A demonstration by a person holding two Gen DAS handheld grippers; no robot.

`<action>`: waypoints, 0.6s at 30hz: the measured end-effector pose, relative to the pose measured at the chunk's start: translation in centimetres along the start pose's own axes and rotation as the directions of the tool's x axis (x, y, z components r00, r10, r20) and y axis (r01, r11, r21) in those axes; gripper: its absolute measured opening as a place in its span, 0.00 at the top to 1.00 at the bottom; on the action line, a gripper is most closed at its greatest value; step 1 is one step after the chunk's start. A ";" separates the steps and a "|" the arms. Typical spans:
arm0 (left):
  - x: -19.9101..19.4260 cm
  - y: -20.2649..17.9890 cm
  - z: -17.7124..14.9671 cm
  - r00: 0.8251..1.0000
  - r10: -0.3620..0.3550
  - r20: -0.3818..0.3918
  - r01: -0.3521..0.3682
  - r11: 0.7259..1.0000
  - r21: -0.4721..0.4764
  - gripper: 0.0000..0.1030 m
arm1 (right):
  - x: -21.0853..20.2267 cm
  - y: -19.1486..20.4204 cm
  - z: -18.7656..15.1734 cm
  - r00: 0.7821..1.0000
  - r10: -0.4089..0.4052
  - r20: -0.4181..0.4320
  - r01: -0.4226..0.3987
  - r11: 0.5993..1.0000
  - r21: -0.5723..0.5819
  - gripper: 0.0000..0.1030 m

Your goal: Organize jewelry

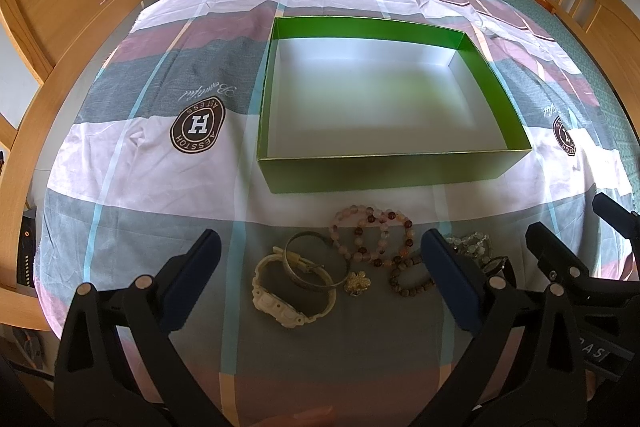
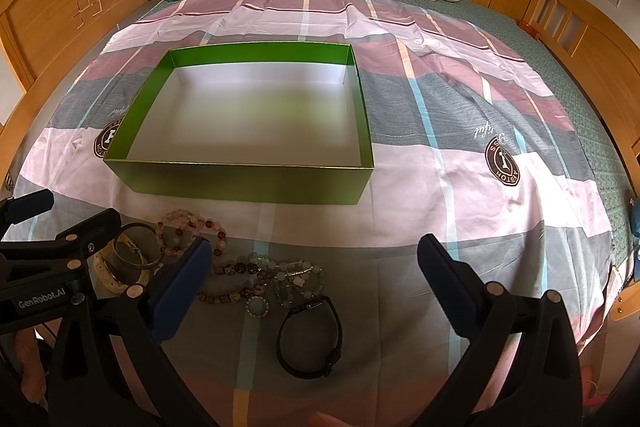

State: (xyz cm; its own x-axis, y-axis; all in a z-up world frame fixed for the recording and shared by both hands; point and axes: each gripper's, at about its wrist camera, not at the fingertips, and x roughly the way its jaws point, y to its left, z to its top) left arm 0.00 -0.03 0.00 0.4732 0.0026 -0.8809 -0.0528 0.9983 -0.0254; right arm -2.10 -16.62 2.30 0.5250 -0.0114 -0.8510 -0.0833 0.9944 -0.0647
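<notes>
From the left wrist, the left gripper [image 1: 320, 267] hangs spread wide above a cream plastic watch [image 1: 290, 289], a silver metal bangle [image 1: 314, 265] lying on it, and pink and brown beaded bracelets [image 1: 374, 239], all just before the shallow green cardboard box [image 1: 384, 169]. From the right wrist, the right gripper [image 2: 314, 275] is likewise spread, holding nothing, over a black strap watch [image 2: 310, 337] on the plaid bedsheet [image 2: 460, 155].
</notes>
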 end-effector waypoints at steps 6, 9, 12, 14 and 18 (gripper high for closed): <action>0.0 0.0 0.0 1.000 0.001 -0.001 -0.001 1.000 0.000 0.02 | -0.1 0.0 0.0 1.000 -0.001 0.000 0.001 1.000 -0.001 0.01; 0.0 0.0 0.0 1.000 0.001 -0.001 -0.001 1.000 0.000 0.02 | -0.1 0.0 0.0 1.000 0.000 -0.001 0.000 1.000 0.000 0.01; 0.2 0.2 -0.2 1.000 0.003 -0.003 -0.003 1.000 0.003 0.02 | -0.1 0.0 0.0 1.000 -0.001 0.000 0.001 1.000 0.000 0.01; 0.7 0.8 -0.6 1.000 0.016 -0.006 -0.016 1.000 0.010 0.02 | -0.2 0.0 0.0 1.000 -0.005 0.000 0.005 1.000 -0.001 0.01; 1.4 2.3 -0.2 0.999 -0.008 -0.048 0.008 1.000 0.014 0.02 | 0.2 -1.2 0.3 0.997 -0.073 -0.011 0.073 0.997 -0.004 0.01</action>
State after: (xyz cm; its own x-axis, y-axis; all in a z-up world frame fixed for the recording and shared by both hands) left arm 0.41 2.29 -1.39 0.4307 -0.0079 -0.9024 -0.0362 0.9990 -0.0260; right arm -1.61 -17.76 2.33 0.5206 -0.0851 -0.8495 -0.0484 0.9905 -0.1289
